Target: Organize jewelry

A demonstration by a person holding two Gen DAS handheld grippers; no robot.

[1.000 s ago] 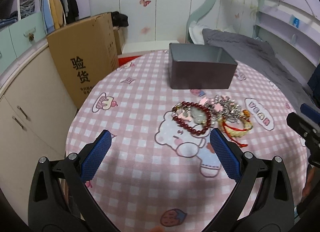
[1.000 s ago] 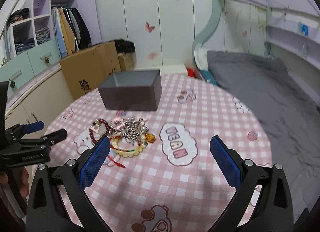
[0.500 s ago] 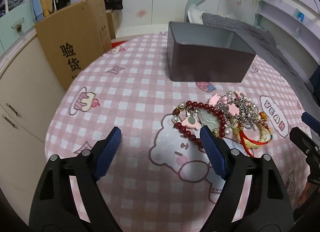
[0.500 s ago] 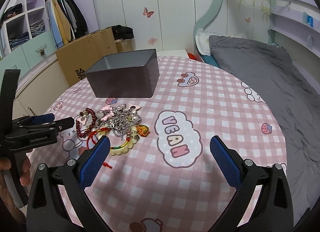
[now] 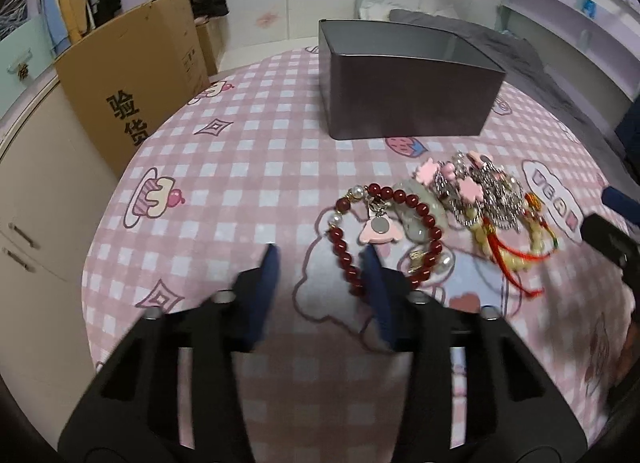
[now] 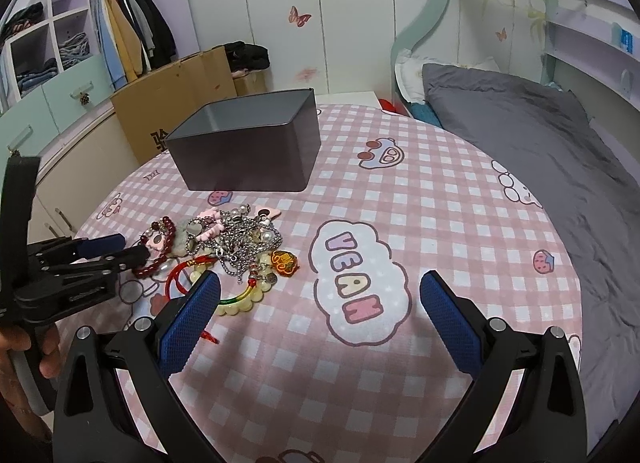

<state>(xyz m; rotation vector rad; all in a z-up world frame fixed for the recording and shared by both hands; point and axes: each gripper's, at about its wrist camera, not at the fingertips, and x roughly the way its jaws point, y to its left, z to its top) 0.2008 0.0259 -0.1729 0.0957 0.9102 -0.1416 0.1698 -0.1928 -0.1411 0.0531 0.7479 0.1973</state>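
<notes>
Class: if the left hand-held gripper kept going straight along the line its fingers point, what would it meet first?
Probably the pink checked tablecloth between its closing jaws, with the red bead bracelet right beside; depth is unclear.

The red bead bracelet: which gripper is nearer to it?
Left. The left gripper is at the red bead bracelet, jaws closing at its near edge. The right gripper hangs open beside the pile.

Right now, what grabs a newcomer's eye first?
A tangled jewelry pile lies on the pink checked tablecloth, in front of an open dark metal box. The left gripper, jaws closing, sits at the red bead bracelet on the pile's left edge.
</notes>
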